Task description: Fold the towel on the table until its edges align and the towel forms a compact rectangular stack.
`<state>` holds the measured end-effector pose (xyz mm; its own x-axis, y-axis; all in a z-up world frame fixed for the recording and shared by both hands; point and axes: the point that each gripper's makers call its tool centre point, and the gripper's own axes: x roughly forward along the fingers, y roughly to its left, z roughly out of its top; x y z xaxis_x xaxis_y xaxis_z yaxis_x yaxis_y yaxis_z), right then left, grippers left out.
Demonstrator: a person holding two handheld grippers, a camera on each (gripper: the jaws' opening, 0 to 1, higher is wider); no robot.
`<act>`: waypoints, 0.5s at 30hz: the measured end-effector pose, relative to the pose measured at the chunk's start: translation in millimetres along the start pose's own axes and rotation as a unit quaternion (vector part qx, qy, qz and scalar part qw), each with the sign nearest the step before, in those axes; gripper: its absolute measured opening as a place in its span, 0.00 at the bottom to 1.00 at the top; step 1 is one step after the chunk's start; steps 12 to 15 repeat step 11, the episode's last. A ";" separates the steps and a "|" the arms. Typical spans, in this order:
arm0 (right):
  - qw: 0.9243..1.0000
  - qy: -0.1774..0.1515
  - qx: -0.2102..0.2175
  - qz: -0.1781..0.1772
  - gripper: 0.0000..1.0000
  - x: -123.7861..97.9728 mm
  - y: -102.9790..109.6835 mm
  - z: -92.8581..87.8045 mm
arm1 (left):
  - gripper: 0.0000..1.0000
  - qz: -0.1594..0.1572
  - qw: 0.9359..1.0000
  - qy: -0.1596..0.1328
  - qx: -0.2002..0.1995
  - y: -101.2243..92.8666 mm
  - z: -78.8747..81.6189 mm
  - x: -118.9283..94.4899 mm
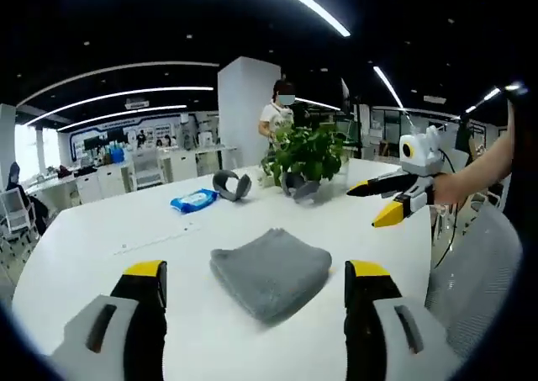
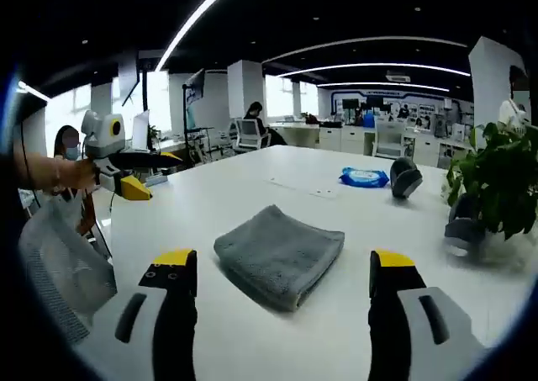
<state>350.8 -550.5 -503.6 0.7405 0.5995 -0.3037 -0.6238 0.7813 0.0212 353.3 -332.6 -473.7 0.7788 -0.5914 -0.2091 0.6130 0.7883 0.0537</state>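
potted plant (image 1: 307, 152) | blue wipes pack (image 1: 192, 200) | grey headset (image 1: 231, 184) | mesh chair (image 1: 471, 267)

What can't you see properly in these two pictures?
- Towel: its underside and inner layers are hidden by its own folds in both views.
- Blue packet: its print is too small to read.
- Plant: the right gripper view's edge cuts it off, and its pot is partly behind leaves in the left gripper view.

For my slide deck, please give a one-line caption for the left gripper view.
Folded grey towel on the white table, between the open left gripper jaws; right gripper raised beside the potted plant.
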 end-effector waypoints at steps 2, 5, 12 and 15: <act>1.000 -0.016 0.016 -0.008 0.99 -15.0 4.7 6.2 | 0.99 0.008 1.000 -0.016 -0.005 -2.1 5.9 -11.2; 0.999 -0.024 0.027 -0.010 0.99 -36.5 12.2 7.7 | 0.99 0.044 0.998 -0.032 -0.037 -0.7 9.5 -39.9; 0.999 -0.019 0.015 -0.021 0.99 -63.5 31.3 1.3 | 0.99 0.073 0.995 -0.046 -0.045 -14.7 8.1 -71.1; 0.999 -0.019 0.015 -0.021 0.99 -63.5 31.3 1.3 | 0.99 0.073 0.995 -0.046 -0.045 -14.7 8.1 -71.1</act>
